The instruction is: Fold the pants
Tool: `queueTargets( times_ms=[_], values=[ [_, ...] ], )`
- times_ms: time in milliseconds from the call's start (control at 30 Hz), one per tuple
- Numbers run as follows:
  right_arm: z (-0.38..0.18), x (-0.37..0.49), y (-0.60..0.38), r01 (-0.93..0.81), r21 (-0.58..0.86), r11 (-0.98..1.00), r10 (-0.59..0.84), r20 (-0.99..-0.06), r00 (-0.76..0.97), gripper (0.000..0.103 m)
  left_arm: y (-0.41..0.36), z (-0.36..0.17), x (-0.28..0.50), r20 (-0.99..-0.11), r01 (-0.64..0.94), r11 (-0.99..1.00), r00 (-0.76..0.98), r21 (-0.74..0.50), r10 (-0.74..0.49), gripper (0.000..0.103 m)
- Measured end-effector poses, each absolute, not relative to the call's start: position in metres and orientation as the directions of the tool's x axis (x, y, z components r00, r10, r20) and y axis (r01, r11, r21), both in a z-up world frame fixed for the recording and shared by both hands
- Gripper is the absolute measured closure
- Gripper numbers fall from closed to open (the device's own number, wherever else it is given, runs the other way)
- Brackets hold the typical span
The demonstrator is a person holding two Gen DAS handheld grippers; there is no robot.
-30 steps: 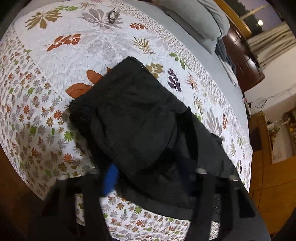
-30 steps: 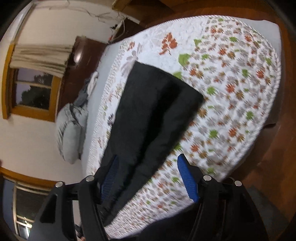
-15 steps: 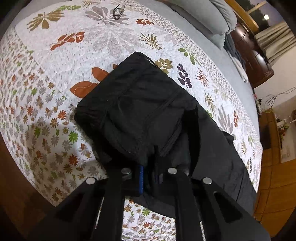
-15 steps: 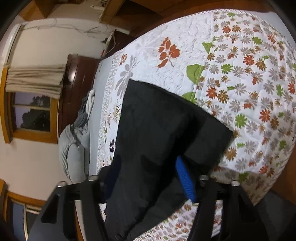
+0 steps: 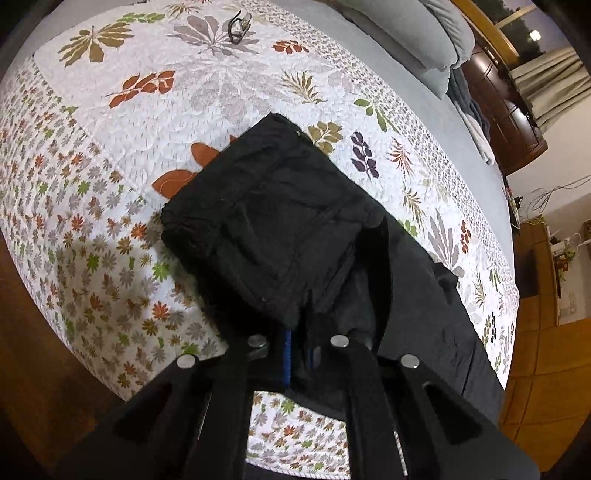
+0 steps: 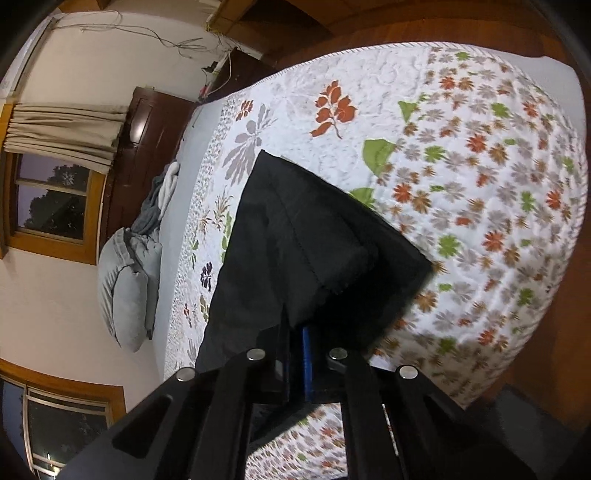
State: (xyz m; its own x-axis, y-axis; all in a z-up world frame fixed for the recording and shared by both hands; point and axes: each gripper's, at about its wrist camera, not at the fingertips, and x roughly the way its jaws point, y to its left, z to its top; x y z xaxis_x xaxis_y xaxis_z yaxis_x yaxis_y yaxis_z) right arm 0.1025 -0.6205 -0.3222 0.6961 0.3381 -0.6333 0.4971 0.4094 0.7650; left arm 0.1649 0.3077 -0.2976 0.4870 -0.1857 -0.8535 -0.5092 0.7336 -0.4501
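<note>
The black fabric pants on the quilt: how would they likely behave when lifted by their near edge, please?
The black fabric pants will probably flop and drape, since they lie in soft creased layers. The stacked folds may slide apart. They look light, barely denting the floral quilt.

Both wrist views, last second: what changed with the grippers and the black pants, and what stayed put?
Both grippers went from open to shut on the black pants: the left gripper pinched the near edge, and the right gripper closed in on the near edge at its end. The pants stayed flat on the floral quilt, and the glasses did not move.
</note>
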Motion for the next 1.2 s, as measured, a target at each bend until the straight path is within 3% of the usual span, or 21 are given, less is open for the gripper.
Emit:
queueTargets(
  times_ms=[533,600,700,767,833,900,1067,1200],
  values=[
    [-0.344,0.110,-0.622,0.530,0.714,0.457,0.339,-0.691,0.639,0.096,0.310,-0.334,0.162,-0.881,-0.535,0.737,0.440,-0.413,-0.174,0.098],
    [-0.342,0.107,-0.623,0.524,0.720,0.455,0.343,-0.685,0.643,0.091,0.310,-0.329,0.158,-0.884,-0.524,0.753,0.439,-0.398,-0.161,0.091],
    [-0.328,0.095,-0.630,0.504,0.723,0.472,0.325,-0.674,0.664,0.062,0.310,-0.314,0.148,-0.890,-0.522,0.771,0.438,-0.364,-0.124,0.078],
    [-0.318,0.081,-0.643,0.502,0.730,0.464,0.304,-0.663,0.684,0.062,0.309,-0.294,0.140,-0.892,-0.506,0.806,0.449,-0.306,-0.057,0.074],
    [-0.306,0.070,-0.656,0.516,0.723,0.459,0.265,-0.666,0.698,0.062,0.305,-0.275,0.138,-0.880,-0.473,0.844,0.475,-0.252,0.004,0.062],
    [-0.294,0.067,-0.663,0.509,0.721,0.470,0.240,-0.659,0.713,0.063,0.301,-0.255,0.142,-0.860,-0.434,0.878,0.508,-0.201,0.054,0.038],
    [-0.267,0.101,-0.655,0.437,0.734,0.520,0.264,-0.625,0.735,0.063,0.291,-0.239,0.172,-0.828,-0.364,0.913,0.558,-0.183,0.056,0.023],
    [-0.263,0.151,-0.633,0.397,0.721,0.567,0.309,-0.634,0.709,0.063,0.284,-0.261,0.199,-0.856,-0.347,0.921,0.516,-0.179,0.028,0.020]
  ],
)
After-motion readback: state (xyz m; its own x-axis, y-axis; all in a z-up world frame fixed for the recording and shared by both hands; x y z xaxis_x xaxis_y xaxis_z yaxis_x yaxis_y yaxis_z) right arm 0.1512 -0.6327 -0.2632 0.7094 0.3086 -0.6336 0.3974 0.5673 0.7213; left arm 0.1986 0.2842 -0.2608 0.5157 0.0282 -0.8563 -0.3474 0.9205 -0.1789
